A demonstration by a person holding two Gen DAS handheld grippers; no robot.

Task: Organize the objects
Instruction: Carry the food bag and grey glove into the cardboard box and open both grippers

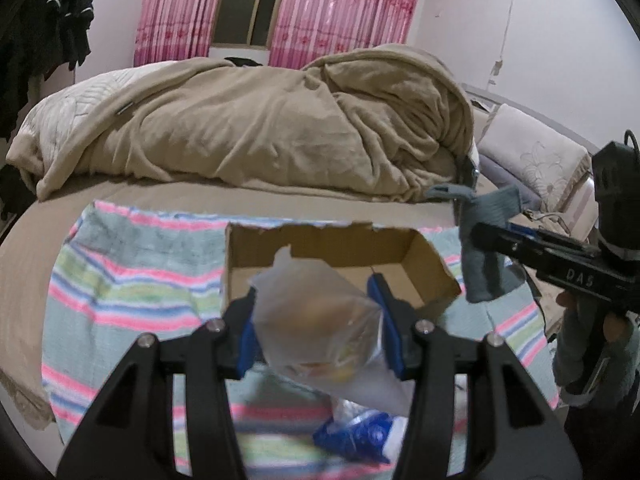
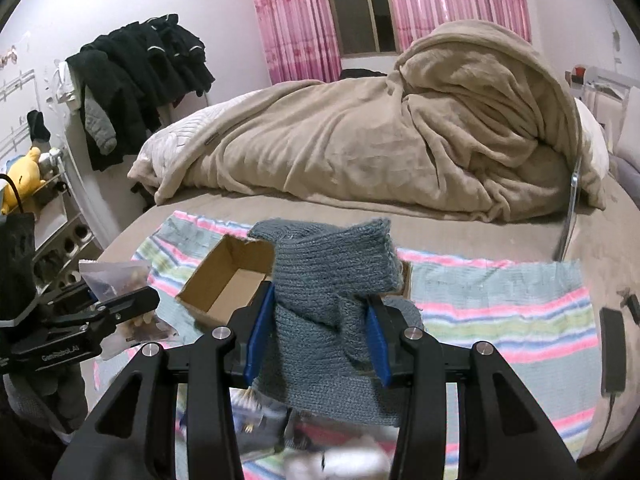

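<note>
My left gripper (image 1: 316, 320) is shut on a clear plastic bag (image 1: 320, 320) with small items inside, held above the near side of an open cardboard box (image 1: 320, 248). My right gripper (image 2: 320, 332) is shut on a grey-blue knitted cloth (image 2: 328, 280) that droops over both fingers, right of the box (image 2: 228, 276). In the left wrist view the right gripper (image 1: 476, 232) and cloth (image 1: 488, 240) hang just right of the box. In the right wrist view the left gripper (image 2: 120, 300) and bag (image 2: 116, 280) sit left of it.
The box stands on a striped towel (image 1: 140, 272) spread on a bed. A heaped beige blanket (image 1: 260, 128) lies behind. A blue-and-white packet (image 1: 360, 436) lies below the left gripper. A black phone with a cable (image 2: 612, 348) lies at the bed's right edge. Dark clothes (image 2: 140, 72) hang left.
</note>
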